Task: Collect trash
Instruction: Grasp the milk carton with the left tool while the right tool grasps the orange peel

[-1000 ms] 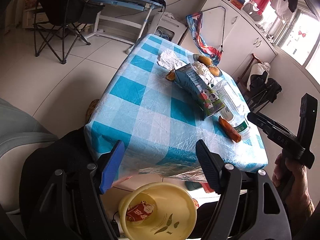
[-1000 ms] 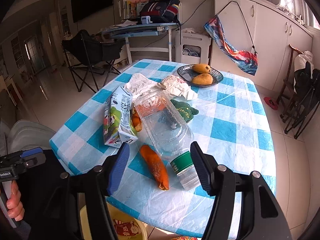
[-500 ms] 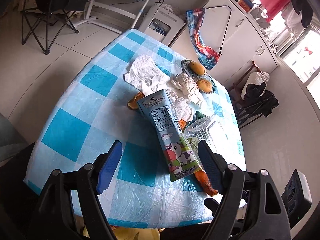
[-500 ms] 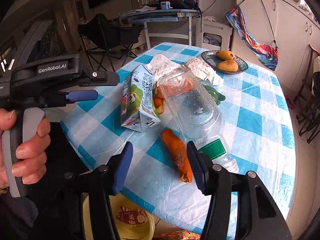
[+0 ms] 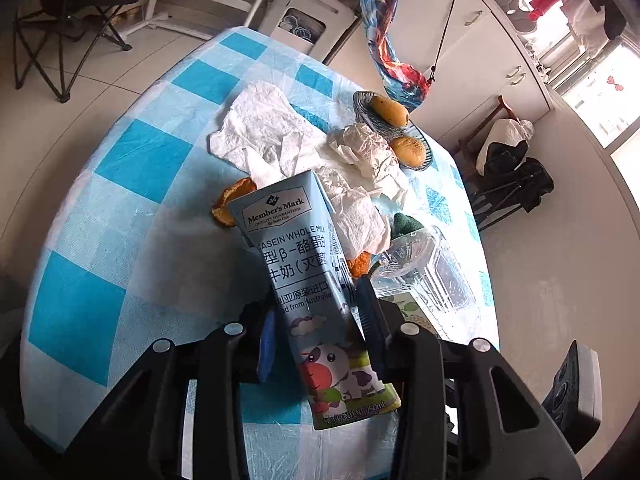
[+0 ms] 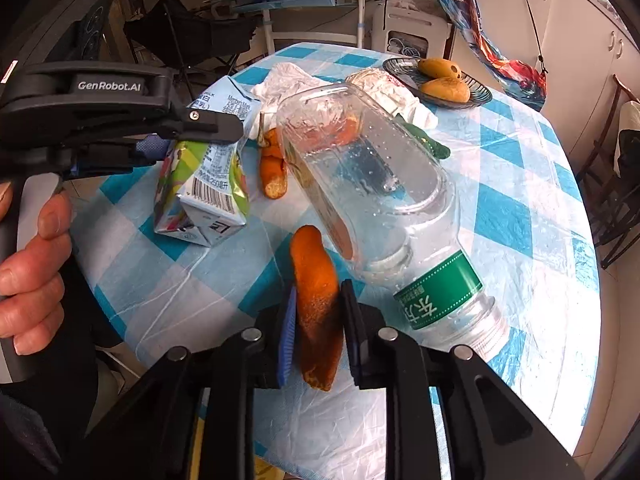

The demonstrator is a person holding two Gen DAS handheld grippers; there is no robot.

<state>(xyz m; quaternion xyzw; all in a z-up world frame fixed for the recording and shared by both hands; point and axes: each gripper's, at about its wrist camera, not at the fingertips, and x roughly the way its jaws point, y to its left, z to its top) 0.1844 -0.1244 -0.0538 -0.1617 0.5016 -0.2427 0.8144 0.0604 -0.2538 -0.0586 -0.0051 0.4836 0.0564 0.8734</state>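
The left gripper (image 5: 316,320) jaws are closing across the milk carton (image 5: 308,280) lying on the worktop (image 5: 140,240); it is light and crushable, so grip mid-body. The right gripper (image 6: 316,320) jaws are closing on the soft, limp orange peel (image 6: 316,300) beside the bottle (image 6: 380,208).

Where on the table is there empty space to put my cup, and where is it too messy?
Bare checked tablecloth lies left of the milk carton, out to the table's edge. More lies right of the plastic bottle, below the fruit plate. The middle is crowded: carton, bottle, orange peels and crumpled tissues lie packed together.
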